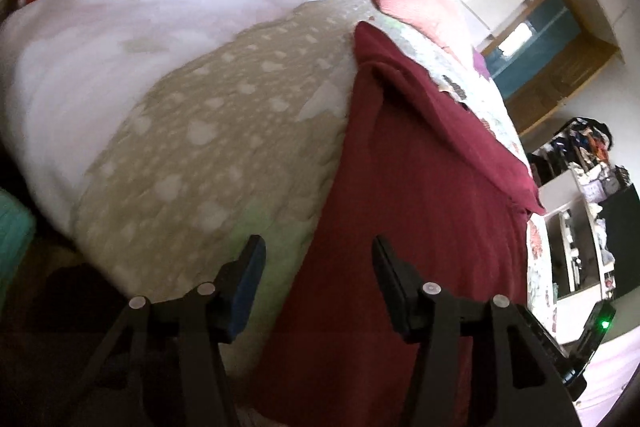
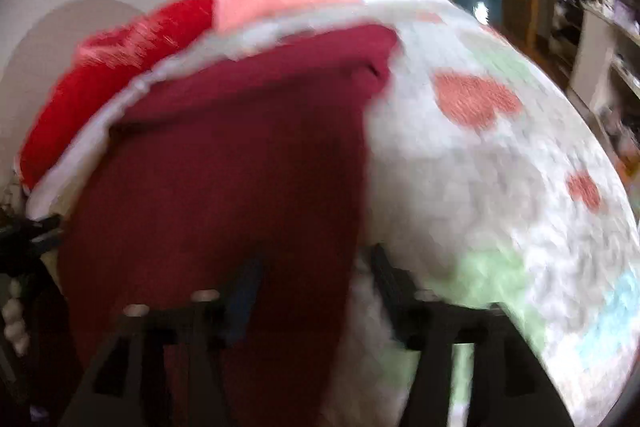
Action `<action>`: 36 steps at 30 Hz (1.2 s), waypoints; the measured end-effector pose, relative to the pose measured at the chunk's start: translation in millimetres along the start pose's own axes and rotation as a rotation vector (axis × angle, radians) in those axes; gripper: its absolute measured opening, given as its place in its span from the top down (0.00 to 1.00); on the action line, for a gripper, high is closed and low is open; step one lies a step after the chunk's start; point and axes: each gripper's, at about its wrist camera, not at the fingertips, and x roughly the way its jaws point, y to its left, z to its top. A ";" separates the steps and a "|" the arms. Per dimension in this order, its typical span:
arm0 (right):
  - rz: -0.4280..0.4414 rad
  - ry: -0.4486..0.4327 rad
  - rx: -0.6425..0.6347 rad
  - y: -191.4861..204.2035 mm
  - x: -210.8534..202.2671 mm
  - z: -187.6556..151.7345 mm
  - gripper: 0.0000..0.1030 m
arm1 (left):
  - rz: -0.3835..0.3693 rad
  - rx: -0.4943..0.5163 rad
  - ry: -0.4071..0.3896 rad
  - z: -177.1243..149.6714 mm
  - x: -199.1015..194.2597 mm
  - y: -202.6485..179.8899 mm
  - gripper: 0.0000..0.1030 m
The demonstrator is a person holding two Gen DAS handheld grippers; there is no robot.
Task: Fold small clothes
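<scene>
Hovering over bed point(image 1: 208, 131), both grippers gaping, nothing pinched. Maroon garment point(image 1: 420, 211) lies flat, long axis running away from them. Left gripper point(image 1: 318, 251) straddles its left edge, right gripper point(image 2: 316, 267) its right edge.

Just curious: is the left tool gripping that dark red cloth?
No, the left tool stands open above the cloth, its fingers apart and pressing on nothing.
</scene>
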 end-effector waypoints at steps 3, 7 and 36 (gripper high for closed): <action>0.070 -0.027 0.077 -18.1 -11.1 -7.9 0.36 | 0.030 0.014 -0.007 -5.3 -9.4 3.9 0.45; 0.115 -0.031 0.113 -26.0 -21.0 -21.5 0.36 | 0.008 -0.011 0.043 -19.6 -5.8 13.0 0.42; 0.443 0.217 0.235 -2.0 1.1 -95.7 0.75 | -0.126 0.068 0.178 -69.3 26.0 8.7 0.48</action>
